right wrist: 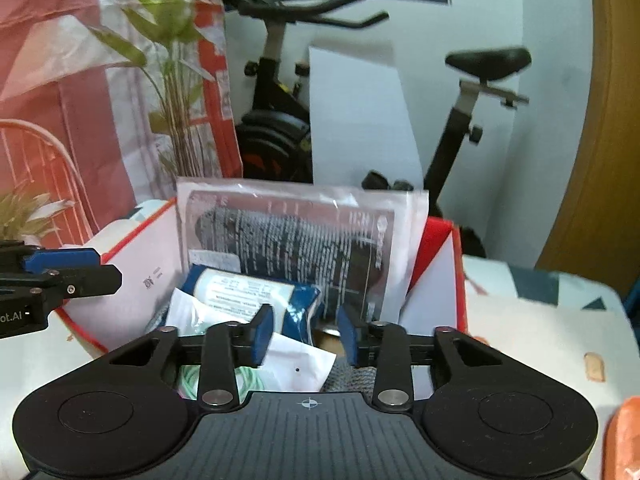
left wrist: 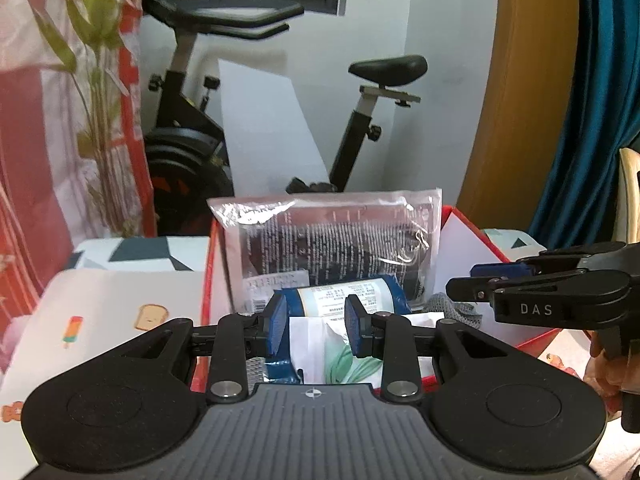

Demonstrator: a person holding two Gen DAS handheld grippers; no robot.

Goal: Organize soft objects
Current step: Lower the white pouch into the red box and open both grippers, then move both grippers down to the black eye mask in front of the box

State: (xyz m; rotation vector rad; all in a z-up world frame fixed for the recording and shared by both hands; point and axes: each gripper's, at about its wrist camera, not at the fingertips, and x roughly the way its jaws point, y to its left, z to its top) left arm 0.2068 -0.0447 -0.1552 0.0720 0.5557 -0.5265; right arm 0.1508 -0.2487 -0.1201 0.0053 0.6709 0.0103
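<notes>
Both tongs hung over the red-rimmed box [left wrist: 460, 232], which sat on the bench [left wrist: 120, 304] in the lower middle of each frame. The soft things were already inside it: a clear plastic packet [left wrist: 332, 236] stood upright against the back wall, a blue roll pack [left wrist: 352, 294] lay in front of it, and a white bag [left wrist: 316, 344] with green cord, plus a patch of grey knit cloth [left wrist: 452, 308], lay toward the front.

The left tongs [left wrist: 315, 322] stood partly open above the blue roll and the white bag, pads apart with nothing pressed between them. The right tongs [right wrist: 305, 334] were also parted and empty, hanging over the white bag and the grey cloth [right wrist: 352, 378] at the lower middle of its own view.

This looked like the step just after a drop into the box, with both tools free. Whether anything soft remained outside the box could not be told. The next move probably called for lifting clear of the tall packet without knocking it over.
</notes>
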